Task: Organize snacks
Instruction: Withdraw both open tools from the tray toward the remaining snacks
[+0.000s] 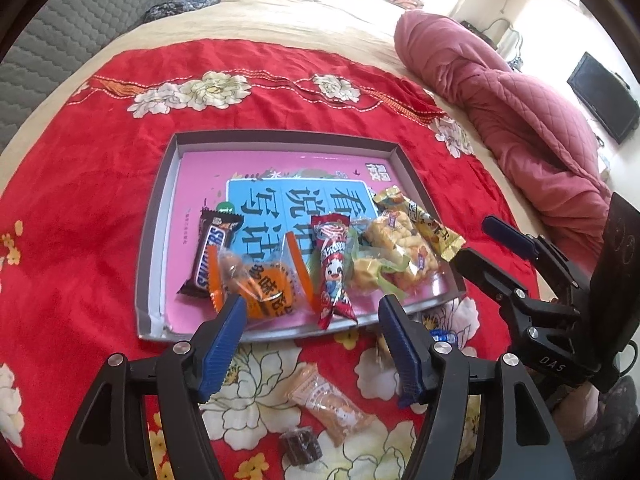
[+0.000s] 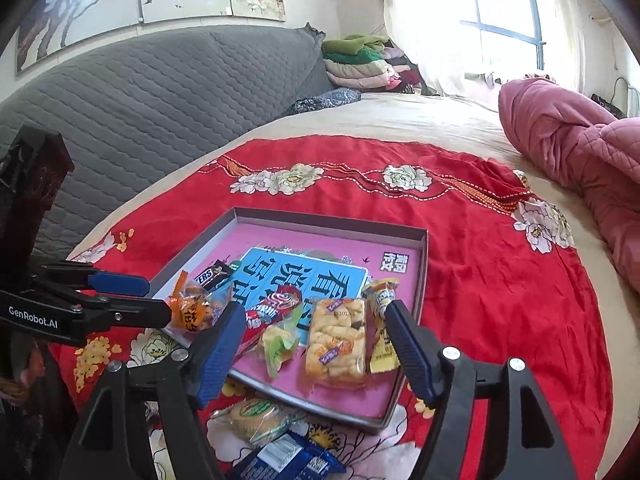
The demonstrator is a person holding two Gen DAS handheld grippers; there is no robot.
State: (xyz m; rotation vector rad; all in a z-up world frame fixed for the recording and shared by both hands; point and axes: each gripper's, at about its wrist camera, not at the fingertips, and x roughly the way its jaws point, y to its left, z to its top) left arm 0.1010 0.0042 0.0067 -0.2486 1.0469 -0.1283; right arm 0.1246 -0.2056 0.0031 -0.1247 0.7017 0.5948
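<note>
Hovering spread and empty over the near edge of the tray (image 1: 160, 216), both tongs, left (image 1: 312, 332) and right (image 2: 316, 344), should next descend squarely onto loose snacks like the biscuit packet (image 1: 328, 404) on the bed.

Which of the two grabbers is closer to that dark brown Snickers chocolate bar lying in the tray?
Left. The left gripper hangs just beside the Snickers bar, over the tray's near edge; the right gripper sits over the snacks at the tray's other end.

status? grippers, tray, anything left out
Left gripper and right gripper open, empty. Six wrapped snacks in shallow grey tray. Beige biscuit packet, blue foil packet outside on red floral cloth.
</note>
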